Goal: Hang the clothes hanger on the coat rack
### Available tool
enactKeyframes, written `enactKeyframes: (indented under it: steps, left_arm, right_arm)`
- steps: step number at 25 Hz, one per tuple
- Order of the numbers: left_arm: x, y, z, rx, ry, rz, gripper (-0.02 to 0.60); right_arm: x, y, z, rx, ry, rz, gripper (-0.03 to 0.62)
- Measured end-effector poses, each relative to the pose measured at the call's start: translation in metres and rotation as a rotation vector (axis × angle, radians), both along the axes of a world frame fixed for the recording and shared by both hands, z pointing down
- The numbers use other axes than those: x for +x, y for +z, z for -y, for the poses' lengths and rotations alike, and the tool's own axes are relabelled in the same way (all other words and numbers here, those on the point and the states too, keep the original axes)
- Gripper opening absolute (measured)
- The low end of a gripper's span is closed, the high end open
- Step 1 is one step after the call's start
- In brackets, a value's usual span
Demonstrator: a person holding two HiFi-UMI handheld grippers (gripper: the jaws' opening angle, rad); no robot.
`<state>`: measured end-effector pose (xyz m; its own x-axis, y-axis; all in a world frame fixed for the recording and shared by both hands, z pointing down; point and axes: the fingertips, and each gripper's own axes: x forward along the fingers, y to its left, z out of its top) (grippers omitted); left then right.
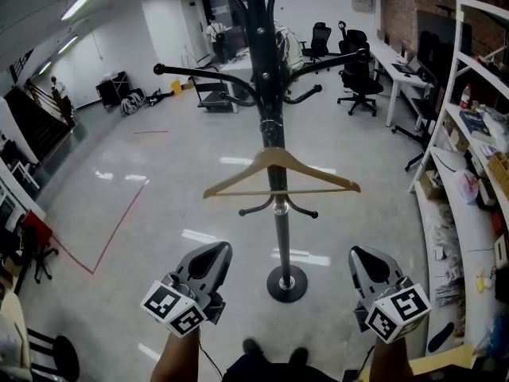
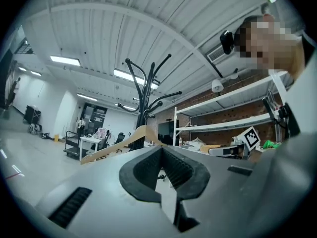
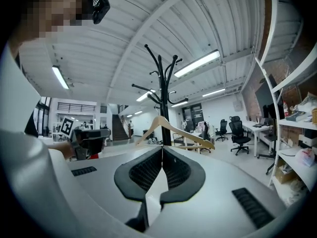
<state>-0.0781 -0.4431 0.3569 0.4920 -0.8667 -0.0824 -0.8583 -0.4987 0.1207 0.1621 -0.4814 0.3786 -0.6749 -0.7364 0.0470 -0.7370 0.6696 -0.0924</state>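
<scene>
A wooden clothes hanger (image 1: pixel 280 176) hangs on the black coat rack (image 1: pixel 270 94), its hook up at the pole among the rack's arms. The hanger (image 2: pixel 119 144) also shows past the left jaws, and the hanger (image 3: pixel 171 131) past the right jaws. My left gripper (image 1: pixel 213 255) is low at the left, well short of the hanger, jaws closed with nothing between them. My right gripper (image 1: pixel 364 259) is low at the right, likewise shut and empty. Both grippers sit apart from the rack, one on each side of its round base (image 1: pixel 287 283).
White shelving (image 1: pixel 469 173) with boxes and clutter runs along the right. Office chairs (image 1: pixel 359 78) and a desk (image 1: pixel 406 74) stand at the back right. A cart (image 1: pixel 213 94) stands behind the rack. Red tape lines (image 1: pixel 111 229) mark the floor at left.
</scene>
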Motion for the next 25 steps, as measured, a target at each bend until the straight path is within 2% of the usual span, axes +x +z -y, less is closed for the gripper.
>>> enactKeyframes:
  steps: [4,11,16,20,25]
  left_arm:
    - [-0.004,-0.003,-0.027,0.011,0.052,-0.059,0.0]
    - [-0.022,-0.006,-0.077,0.034,0.102,-0.056,0.0]
    - [-0.035,0.01,-0.125,0.054,0.142,-0.058,0.0]
    - [-0.051,0.015,-0.162,0.038,0.167,-0.095,0.0]
    - [-0.065,0.025,-0.202,0.013,0.186,-0.138,0.0]
  right_arm:
    - [-0.015,-0.005,-0.019,0.017,-0.011,-0.004,0.006]
    - [-0.043,-0.011,-0.067,0.022,0.013,-0.023,0.006]
    - [-0.059,-0.001,-0.111,0.008,0.059,-0.046,0.006]
    - [-0.066,0.001,-0.15,-0.001,0.115,-0.027,0.006]
    - [-0.083,0.002,-0.2,-0.019,0.119,-0.069,0.006]
